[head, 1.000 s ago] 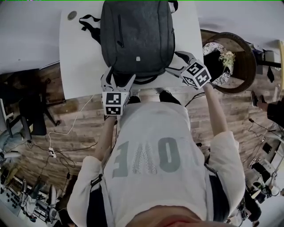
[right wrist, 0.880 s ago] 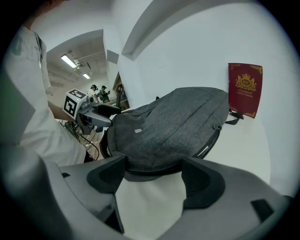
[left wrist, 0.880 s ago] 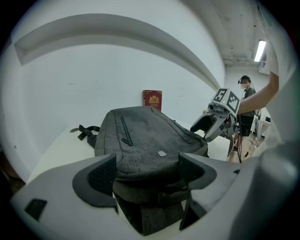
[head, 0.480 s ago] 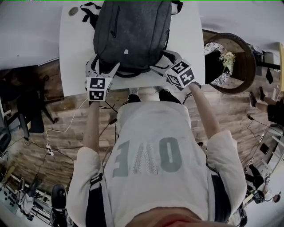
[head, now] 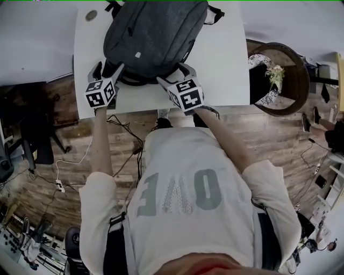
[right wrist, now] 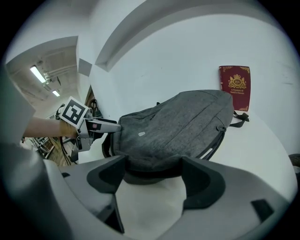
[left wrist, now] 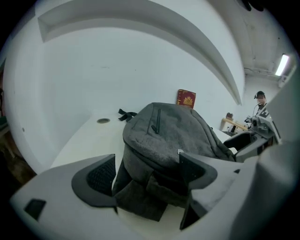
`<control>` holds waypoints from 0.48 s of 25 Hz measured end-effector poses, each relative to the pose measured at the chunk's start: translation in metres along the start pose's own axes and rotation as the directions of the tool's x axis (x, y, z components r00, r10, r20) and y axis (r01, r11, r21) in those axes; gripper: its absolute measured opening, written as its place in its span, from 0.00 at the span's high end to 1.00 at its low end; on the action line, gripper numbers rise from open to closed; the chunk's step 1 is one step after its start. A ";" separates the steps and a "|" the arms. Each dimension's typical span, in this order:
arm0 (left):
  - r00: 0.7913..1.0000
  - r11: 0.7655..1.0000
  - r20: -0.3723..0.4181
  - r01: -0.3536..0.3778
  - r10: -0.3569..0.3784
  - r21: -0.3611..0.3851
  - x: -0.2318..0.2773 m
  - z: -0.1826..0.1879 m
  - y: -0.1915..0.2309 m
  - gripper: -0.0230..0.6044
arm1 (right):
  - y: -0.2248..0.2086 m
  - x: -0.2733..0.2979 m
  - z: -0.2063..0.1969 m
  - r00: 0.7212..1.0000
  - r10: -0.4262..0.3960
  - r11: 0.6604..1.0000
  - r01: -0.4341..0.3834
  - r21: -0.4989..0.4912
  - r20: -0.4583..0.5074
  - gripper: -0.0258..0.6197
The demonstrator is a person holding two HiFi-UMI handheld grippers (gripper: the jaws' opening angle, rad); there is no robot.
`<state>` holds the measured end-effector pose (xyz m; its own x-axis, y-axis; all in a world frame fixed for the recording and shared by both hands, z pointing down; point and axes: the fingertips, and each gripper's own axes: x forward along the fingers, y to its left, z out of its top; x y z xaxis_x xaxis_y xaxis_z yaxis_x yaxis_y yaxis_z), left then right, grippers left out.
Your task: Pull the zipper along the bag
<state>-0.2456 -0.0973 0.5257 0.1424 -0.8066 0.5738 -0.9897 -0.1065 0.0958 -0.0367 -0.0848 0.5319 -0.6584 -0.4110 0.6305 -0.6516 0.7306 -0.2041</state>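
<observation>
A dark grey backpack lies tilted on the white table, its near end towards me. My left gripper is open, its jaws astride the bag's near left corner. My right gripper is open too, and the bag's near edge lies between its jaws. A short pocket zipper runs down the backpack's front panel. In the right gripper view the backpack fills the middle, a zip pull shows on its right side, and the left gripper sits at its far corner.
A red book leans on the wall behind the bag. A cable port is set in the table's far left. A round wooden stand with flowers is at the right. Cables trail over the wooden floor.
Both grippers have moved left and further onto the table. The backpack's near end has swung left, so the bag now lies tilted. Both grippers have stayed open.
</observation>
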 end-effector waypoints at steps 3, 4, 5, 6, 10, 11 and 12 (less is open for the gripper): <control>0.998 0.997 0.023 -0.065 0.064 0.036 -0.003 0.011 0.007 0.34 | 0.004 0.007 0.003 1.000 -0.012 1.000 0.012 0.017 0.003 0.39; 0.996 0.995 0.042 -0.079 0.076 0.053 -0.005 0.020 0.006 0.34 | 0.004 0.008 0.003 1.000 -0.012 1.000 0.012 0.020 0.001 0.39; 0.994 0.994 0.068 -0.085 0.081 0.069 -0.007 0.030 0.003 0.34 | 0.003 0.009 0.003 1.000 -0.010 1.000 0.010 0.021 -0.001 0.39; 0.993 0.993 0.094 -0.083 0.075 0.081 -0.008 0.040 -0.003 0.34 | 0.003 0.009 0.003 1.000 -0.008 1.000 0.008 0.023 -0.003 0.39; 0.991 0.988 0.132 -0.030 0.009 0.153 0.000 0.069 -0.042 0.34 | 0.004 0.003 0.004 1.000 0.005 1.000 -0.005 0.002 -0.020 0.39; 0.993 0.986 0.121 -0.018 -0.002 0.164 0.006 0.068 -0.050 0.34 | 0.002 -0.002 0.008 1.000 -0.005 1.000 0.005 -0.017 -0.013 0.39; 0.995 0.987 0.102 -0.008 -0.008 0.162 0.014 0.064 -0.054 0.34 | -0.003 -0.007 0.014 1.000 -0.022 0.999 0.022 -0.034 0.007 0.39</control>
<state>-0.1911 -0.1401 0.4760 0.1481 -0.8609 0.4867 -0.9804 -0.1926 -0.0422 -0.0358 -0.0916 0.5173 -0.6465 -0.4311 0.6294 -0.6531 0.7392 -0.1645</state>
